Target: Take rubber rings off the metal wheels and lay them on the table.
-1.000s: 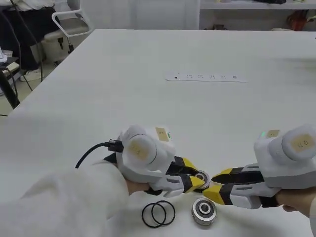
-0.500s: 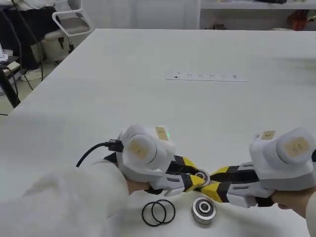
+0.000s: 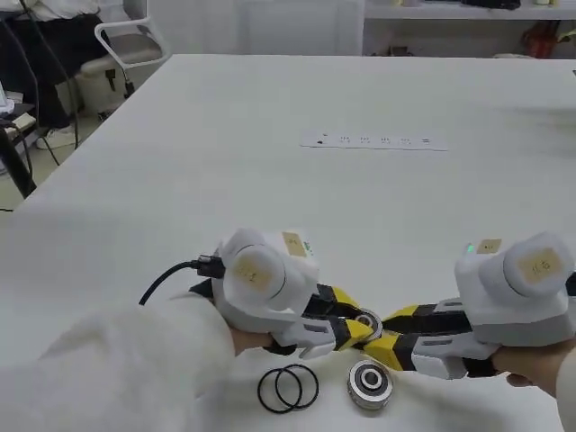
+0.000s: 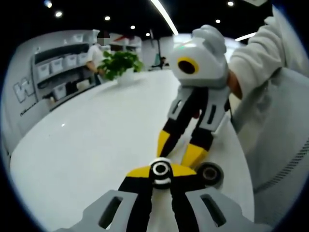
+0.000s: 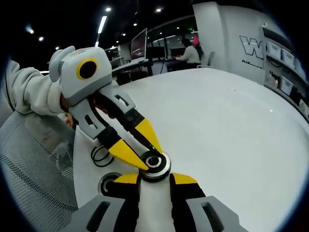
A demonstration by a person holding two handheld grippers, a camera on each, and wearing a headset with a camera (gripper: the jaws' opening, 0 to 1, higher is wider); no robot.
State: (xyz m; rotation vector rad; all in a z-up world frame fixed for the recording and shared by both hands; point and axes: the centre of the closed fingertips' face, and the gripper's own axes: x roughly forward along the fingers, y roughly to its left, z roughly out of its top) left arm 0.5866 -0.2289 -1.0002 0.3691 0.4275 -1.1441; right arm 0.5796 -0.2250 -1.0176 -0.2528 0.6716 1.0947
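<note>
In the head view my left gripper (image 3: 360, 326) is shut on a small metal wheel (image 3: 366, 321) just above the table. The left gripper view shows that wheel (image 4: 161, 170) pinched between my yellow tips, still wearing its dark ring. My right gripper (image 3: 384, 343) faces it from the right. Its jaws stand apart, with the tips at the wheel's near edge (image 5: 154, 165). A second wheel (image 3: 370, 382) lies flat on the table below the tips, with two loose black rubber rings (image 3: 288, 387) to its left.
The white table (image 3: 270, 180) stretches far ahead, with a thin white strip (image 3: 373, 140) lying mid-table. A black cable (image 3: 166, 277) trails from my left gripper. Chairs (image 3: 126, 45) stand beyond the table's left edge.
My right gripper has slid a little to the left, bringing its tips up against the wheel held by my left gripper. The left gripper, the rings and the second wheel have stayed put.
</note>
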